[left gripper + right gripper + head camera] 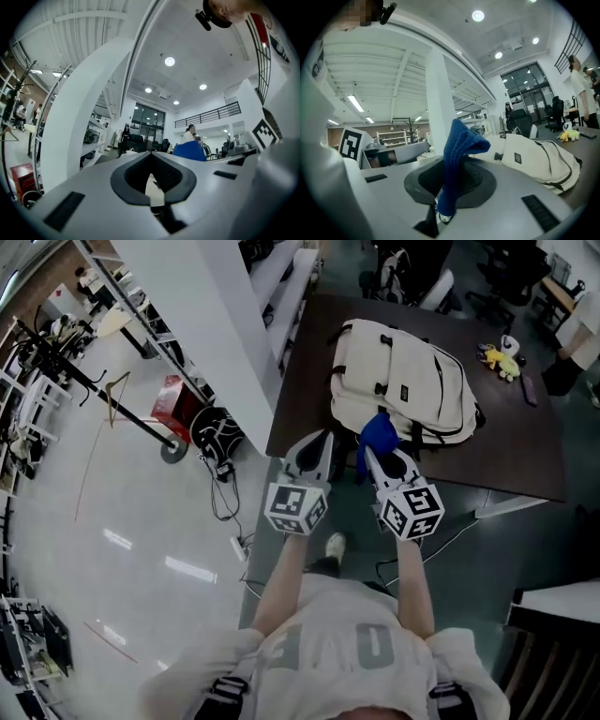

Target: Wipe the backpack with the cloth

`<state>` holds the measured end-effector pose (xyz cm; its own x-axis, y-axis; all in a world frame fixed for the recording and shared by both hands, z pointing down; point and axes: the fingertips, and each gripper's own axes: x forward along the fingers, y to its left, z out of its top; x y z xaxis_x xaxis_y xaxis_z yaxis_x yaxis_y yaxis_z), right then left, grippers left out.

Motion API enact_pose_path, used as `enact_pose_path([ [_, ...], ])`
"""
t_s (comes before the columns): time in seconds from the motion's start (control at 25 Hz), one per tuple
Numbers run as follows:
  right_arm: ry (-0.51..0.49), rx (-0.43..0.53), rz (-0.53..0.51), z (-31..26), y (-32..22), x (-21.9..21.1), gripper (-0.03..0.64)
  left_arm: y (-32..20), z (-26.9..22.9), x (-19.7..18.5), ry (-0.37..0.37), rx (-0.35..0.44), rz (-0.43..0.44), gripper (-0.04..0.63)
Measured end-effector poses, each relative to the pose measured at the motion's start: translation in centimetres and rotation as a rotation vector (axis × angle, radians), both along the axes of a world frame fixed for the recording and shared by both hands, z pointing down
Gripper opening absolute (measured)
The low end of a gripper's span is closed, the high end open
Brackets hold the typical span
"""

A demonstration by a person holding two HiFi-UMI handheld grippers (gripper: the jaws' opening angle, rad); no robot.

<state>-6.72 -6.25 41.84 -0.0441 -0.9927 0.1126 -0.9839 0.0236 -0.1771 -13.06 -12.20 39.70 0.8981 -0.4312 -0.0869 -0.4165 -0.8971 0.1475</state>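
The backpack point(403, 381) lies flat on the dark counter point(525, 446), directly ahead of both grippers and lower than them, with its near edge close to the counter's front edge. Its long axis appears to run roughly across the person's front, from left to right, so a wiping stroke would travel sideways along the upper panel. The right gripper point(375, 454) is the nearer tool. It is raised over the near edge of the backpack, short of the main panel, and the right gripper view shows the cream fabric ahead and to the right of the tips. Its fingers point(487, 183) are clamped on the blue cloth point(378, 430). The cloth stands up out of the grip as a folded bunch, and a shorter tail hangs below the pads. No view shows the cloth touching the backpack. The left gripper point(317, 442) is held parallel and just beside the right one, to its left, near the backpack's left corner. Its fingers point(131, 180) are drawn together with nothing between them. Both forearms extend straight forward from the body, and both tools point at the counter and tilt slightly upward. Judgement: the wipe has not begun. The next move calls for advancing and lowering the right gripper until the cloth bunch rests on the panel. The left gripper is positioned to steady the left end of the backpack if it slides.
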Motion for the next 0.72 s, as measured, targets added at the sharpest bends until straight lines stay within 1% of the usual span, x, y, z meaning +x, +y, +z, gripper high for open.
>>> enact_pose_path([
  [0.08, -0.008, -0.018, -0.014, 0.5, -3.1, 0.0, 0.041, -2.9, 0.8, 0.6, -0.013, -0.018, -0.003, 0.003],
  [0.2, -0.025, -0.068, -0.051, 2.6, -5.8, -0.5, 0.041, -5.7, 2.8, 1.4, -0.025, -0.071, -0.014, 0.003],
  [0.28, -0.033, -0.102, -0.075, 4.1, -7.3, -0.4, 0.041, -6.5, 3.8, 2.0, -0.039, -0.089, -0.008, 0.003],
  [0.44, -0.019, -0.163, -0.117, 6.1, -10.1, 0.1, 0.041, -7.6, 4.8, 3.1, -0.047, -0.109, 0.013, 0.003],
  [0.6, -0.052, -0.181, -0.152, 7.0, -12.3, 0.6, 0.041, -8.7, 6.0, 3.5, -0.058, -0.136, 0.0, 0.003],
  [0.72, -0.064, -0.253, -0.157, 9.3, -13.5, 1.4, 0.041, -9.7, 6.8, 3.6, -0.064, -0.159, -0.021, 0.003],
])
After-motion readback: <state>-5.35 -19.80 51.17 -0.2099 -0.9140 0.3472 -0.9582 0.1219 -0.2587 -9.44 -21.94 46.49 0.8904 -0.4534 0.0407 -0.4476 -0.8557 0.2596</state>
